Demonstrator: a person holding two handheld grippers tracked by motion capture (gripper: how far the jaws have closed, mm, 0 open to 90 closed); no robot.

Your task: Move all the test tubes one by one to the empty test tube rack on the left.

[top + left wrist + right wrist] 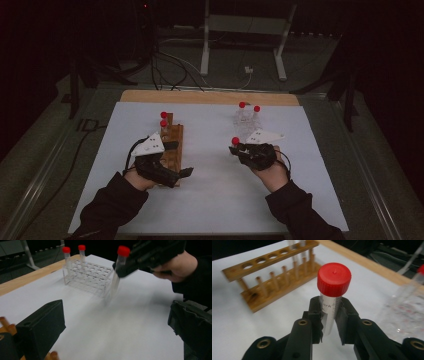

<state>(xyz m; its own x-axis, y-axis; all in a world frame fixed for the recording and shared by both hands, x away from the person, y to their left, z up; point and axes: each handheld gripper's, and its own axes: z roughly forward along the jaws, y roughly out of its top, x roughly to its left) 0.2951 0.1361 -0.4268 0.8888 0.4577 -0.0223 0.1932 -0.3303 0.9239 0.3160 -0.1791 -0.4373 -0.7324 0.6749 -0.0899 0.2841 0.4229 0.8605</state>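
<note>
A clear tube with a red cap (333,282) stands upright between the jaws of my right gripper (331,320), which is shut on it just below the cap. In the high view, that gripper (240,149) holds the tube (235,141) above the white mat, in front of a clear plastic rack (247,120) with two red-capped tubes. My left gripper (180,159) is open beside a wooden rack (173,142) holding two red-capped tubes. In the left gripper view, its jaws (116,325) stand wide apart with nothing between them, and the held tube (117,272) hangs tilted near the clear rack (87,275).
A white mat (210,190) covers a wooden table (210,96). The wooden rack (277,282) lies to the left of the held tube in the right gripper view, the clear rack (409,305) to its right. Cables and a metal stand (245,30) lie on the floor beyond.
</note>
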